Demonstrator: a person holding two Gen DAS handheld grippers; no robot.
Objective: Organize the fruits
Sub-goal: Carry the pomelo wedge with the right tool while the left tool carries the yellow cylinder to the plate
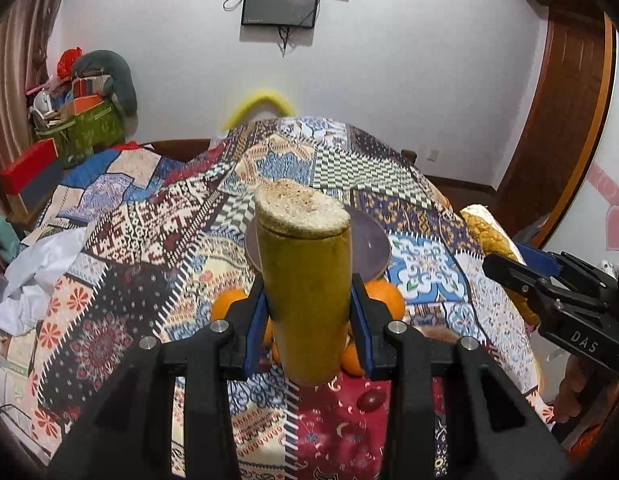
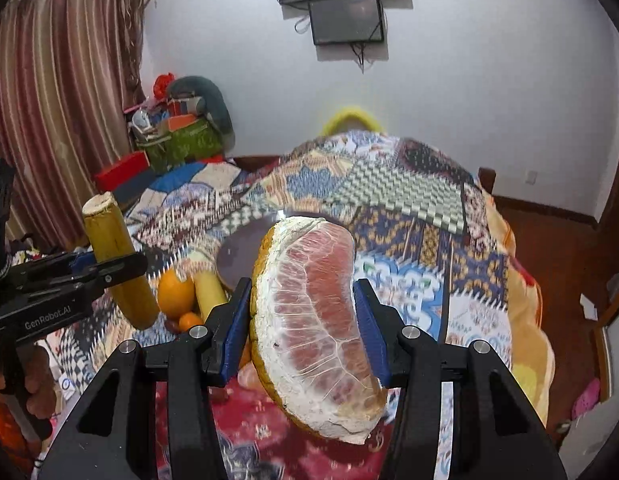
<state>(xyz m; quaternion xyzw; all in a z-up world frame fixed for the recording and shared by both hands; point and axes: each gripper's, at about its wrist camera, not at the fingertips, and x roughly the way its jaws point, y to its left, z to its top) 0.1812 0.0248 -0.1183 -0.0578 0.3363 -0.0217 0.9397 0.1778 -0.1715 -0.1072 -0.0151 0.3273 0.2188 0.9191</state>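
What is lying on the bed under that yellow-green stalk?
Under the yellow-green stalk held in the left claw, oranges peek out on the patterned quilt. A purple plate sits behind. The stalk hides whatever lies between.

Left gripper (image 1: 309,328): black moulded frame with triangular cut-outs, blue finger pads (image 1: 256,330), and four round silver screw heads (image 1: 222,325) across the linkage. Its side, seen from the right wrist view, bears white lettering "GenRobot.AI". Right gripper (image 2: 305,332): same black frame, blue pads and silver screws; its side, in the left wrist view, reads "DAS". Bare-skinned hand (image 2: 37,380) on its grip.
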